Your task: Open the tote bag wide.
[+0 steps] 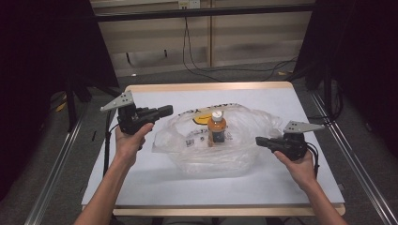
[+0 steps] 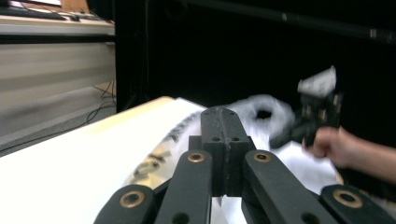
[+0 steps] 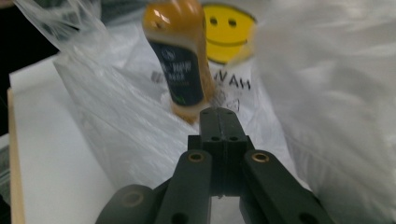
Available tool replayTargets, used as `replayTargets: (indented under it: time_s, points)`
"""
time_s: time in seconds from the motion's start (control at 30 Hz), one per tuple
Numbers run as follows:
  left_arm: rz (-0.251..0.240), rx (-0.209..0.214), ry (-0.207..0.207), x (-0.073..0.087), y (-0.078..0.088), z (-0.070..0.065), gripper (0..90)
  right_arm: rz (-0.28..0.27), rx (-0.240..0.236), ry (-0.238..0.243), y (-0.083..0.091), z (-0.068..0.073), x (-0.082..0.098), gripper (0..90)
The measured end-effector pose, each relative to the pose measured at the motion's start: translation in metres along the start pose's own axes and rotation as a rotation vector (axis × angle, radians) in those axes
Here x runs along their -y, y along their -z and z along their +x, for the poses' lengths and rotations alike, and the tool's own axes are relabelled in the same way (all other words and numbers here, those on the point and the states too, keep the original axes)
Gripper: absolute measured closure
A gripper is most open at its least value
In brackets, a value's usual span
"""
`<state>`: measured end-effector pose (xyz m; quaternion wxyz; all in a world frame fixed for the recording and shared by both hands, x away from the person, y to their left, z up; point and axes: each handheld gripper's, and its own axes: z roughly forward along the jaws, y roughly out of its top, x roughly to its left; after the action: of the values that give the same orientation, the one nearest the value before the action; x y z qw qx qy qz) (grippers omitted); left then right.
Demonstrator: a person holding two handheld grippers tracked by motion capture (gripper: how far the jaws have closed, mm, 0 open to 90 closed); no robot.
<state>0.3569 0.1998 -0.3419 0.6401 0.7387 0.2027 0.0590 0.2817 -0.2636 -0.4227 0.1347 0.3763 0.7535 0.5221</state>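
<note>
Plainly the thin bag (image 1: 244, 140), mid-bench around an upright bottle (image 1: 217, 129), looks limp and slippery, best pinched at its rim; left tool (image 1: 166, 111) and right tool (image 1: 261, 140) are pressed together, empty.

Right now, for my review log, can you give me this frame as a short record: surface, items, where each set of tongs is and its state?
surface: white table top with a wooden edge
bag: clear crumpled plastic bag with a yellow smiley print, lying mid-table
bottle: orange-brown bottle with a white cap and dark label, upright within the bag
left tongs: hand-held above the table, left of the bag, jaws shut, holding nothing
right tongs: hand-held at the bag's right edge, pointing toward the bottle, jaws shut, nothing visibly between them
</note>
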Motion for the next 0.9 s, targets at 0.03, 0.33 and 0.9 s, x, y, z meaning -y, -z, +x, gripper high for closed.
replayTargets:
  time_s: [0.03,0.33,0.9]
  points:
    - [0.011,-0.001,-0.008,0.003,0.001,-0.003,90.0,-0.014,0.005,0.005,0.004,0.001,-0.002,90.0]
    - [0.039,-0.025,-0.015,0.033,0.02,-0.018,90.0,-0.084,0.051,0.019,0.029,0.009,-0.006,90.0]
    - [0.071,-0.039,-0.014,0.085,0.065,-0.06,90.0,-0.101,0.062,0.021,0.061,0.037,0.023,90.0]
